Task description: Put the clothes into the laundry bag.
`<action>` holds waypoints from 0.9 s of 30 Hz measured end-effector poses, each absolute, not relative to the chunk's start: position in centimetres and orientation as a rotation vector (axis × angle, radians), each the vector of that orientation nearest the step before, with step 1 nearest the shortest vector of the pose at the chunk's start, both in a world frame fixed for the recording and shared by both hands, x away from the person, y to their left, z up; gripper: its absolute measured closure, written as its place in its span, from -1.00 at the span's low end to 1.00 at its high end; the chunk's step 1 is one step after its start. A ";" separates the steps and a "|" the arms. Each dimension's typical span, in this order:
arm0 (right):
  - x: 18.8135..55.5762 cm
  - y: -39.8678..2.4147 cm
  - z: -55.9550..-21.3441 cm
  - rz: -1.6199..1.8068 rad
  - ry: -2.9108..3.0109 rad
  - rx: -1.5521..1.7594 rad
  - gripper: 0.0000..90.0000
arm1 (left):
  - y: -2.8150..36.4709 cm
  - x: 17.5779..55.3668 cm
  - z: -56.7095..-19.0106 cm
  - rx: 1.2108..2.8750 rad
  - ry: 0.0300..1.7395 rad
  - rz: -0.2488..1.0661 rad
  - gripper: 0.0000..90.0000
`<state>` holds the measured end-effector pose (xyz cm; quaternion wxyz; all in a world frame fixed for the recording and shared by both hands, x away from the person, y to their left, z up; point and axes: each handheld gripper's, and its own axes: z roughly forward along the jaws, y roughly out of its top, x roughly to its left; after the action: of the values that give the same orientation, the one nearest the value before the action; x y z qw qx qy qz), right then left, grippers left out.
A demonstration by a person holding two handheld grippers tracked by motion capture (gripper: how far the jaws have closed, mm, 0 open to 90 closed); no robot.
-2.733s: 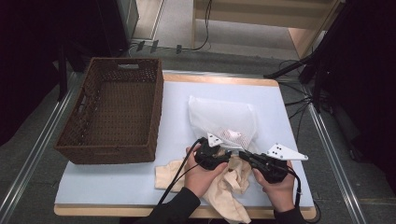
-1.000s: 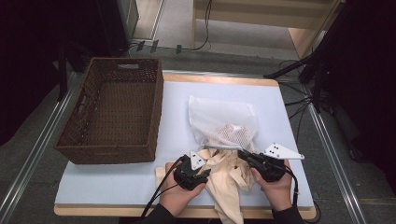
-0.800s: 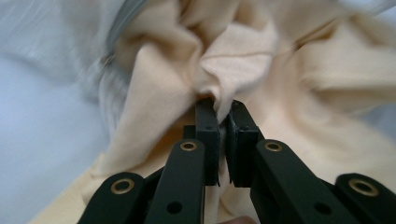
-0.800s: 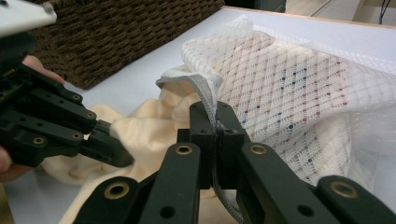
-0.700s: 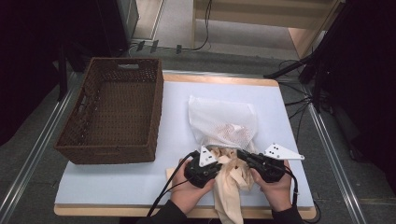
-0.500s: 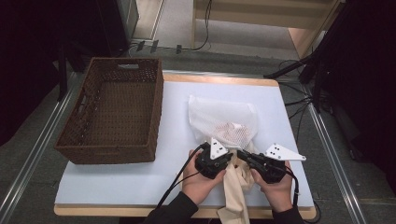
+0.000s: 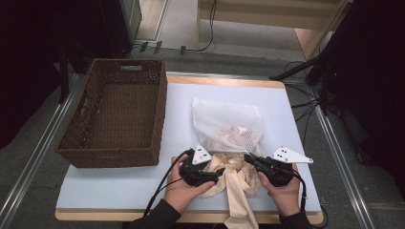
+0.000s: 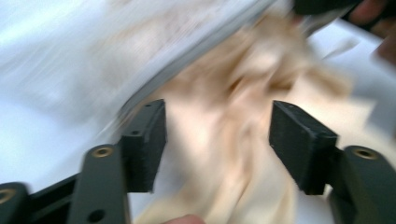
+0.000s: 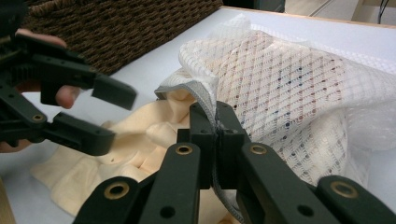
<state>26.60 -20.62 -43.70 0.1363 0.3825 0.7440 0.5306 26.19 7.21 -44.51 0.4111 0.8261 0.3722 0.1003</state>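
Observation:
A white mesh bag (image 7: 228, 124) lies in the middle of the table, its mouth toward the person. My right gripper (image 7: 249, 159) is shut on the bag's grey rim (image 9: 205, 100) and holds the mouth up. A cream cloth (image 7: 234, 179) lies bunched at the mouth, and its tail hangs over the table's front edge. My left gripper (image 7: 217, 174) hovers just left of the cloth. Its jaws have just been opening. In the blurred left gripper view the cloth (image 8: 224, 116) lies beyond the parted pads (image 8: 149, 140), which do not press on it.
A brown wicker basket (image 7: 117, 114) stands on the left half of the light blue table (image 7: 181, 109). Cables trail from both grippers toward the front edge. Dark stands and cords sit on the floor to the right.
The left gripper pushed right toward the bag's mouth, then drew back left and a little up with its jaws parted. More cloth is bunched at the mouth. The right gripper kept still.

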 end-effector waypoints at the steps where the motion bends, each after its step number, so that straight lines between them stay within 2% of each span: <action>1: 26.6 -20.6 -43.7 1.536 2.155 1.106 0.96 | 7.7 26.0 -44.9 2.095 0.956 0.244 -0.30; 4: 26.7 -20.6 -43.8 1.533 2.161 1.107 0.96 | 8.5 25.4 -46.6 2.145 0.983 0.184 -0.36; 5: 26.7 -20.6 -43.8 1.533 2.162 1.111 0.96 | 8.2 25.0 -46.9 2.160 0.976 0.232 -0.34; 7: 26.7 -20.4 -43.8 1.532 2.161 1.107 0.96 | 7.8 24.7 -46.7 2.207 0.968 0.314 0.18; 9: 26.7 -20.3 -43.8 1.529 2.164 1.101 0.96 | 7.3 24.6 -46.2 2.208 0.934 0.252 0.61; 10: 26.7 -20.2 -43.8 1.530 2.164 1.101 0.96 | 7.1 24.5 -45.9 2.206 0.919 0.233 0.78; 11: 26.6 -20.2 -43.8 1.531 2.165 1.105 0.96 | 6.7 24.3 -45.5 2.201 0.896 0.222 0.84; 16: 26.6 -20.4 -43.7 1.540 2.163 1.098 0.96 | 4.1 23.7 -43.5 2.148 0.774 0.156 0.88; 20: 26.6 -20.5 -43.6 1.546 2.151 1.095 0.96 | 2.1 25.1 -42.3 2.082 0.751 0.160 0.88; 24: 26.6 -20.5 -43.4 1.556 2.140 1.099 0.96 | 0.5 28.0 -43.2 2.086 0.800 0.232 0.86; 25: 26.6 -20.4 -43.4 1.556 2.141 1.096 0.96 | 0.4 28.8 -43.7 2.095 0.829 0.280 0.86; 27: 26.4 -20.3 -43.5 1.548 2.152 1.091 0.96 | 0.9 30.0 -44.5 2.062 0.927 0.279 0.86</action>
<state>26.45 -20.30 -43.46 0.1373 0.3769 0.7437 0.5349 30.05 0.85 -44.55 0.4188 0.8220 0.3695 0.1112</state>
